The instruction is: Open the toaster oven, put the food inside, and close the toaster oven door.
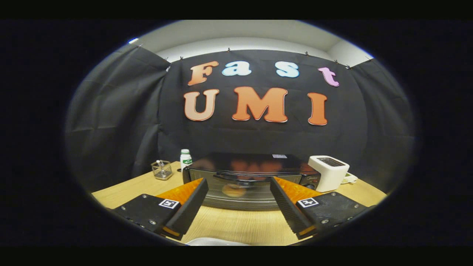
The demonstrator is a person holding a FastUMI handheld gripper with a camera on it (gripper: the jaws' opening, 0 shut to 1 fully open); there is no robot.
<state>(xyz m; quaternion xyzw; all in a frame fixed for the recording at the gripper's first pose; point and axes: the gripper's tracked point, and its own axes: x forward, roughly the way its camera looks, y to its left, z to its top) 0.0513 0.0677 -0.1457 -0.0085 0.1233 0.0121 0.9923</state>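
Two fingers (192, 201) spread wide | gripper (238, 192) holds nothing | toaster oven (251, 179) just ahead, door closed

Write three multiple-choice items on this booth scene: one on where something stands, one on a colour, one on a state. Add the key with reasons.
1. Where does the white toaster stand?
A. on the oven
B. beside the toaster oven, on the table
C. between the fingers

2. What colour is the bottle cap?
A. red
B. black
C. white

3. How is the hand-held gripper?
A. open, holding nothing
B. shut on the bottle
C. shut on the oven handle

Key: 1 B, it stands on the wood by the oven's side. 2 C, the cap is white. 3 A, its fingers stand wide apart short of the closed door.
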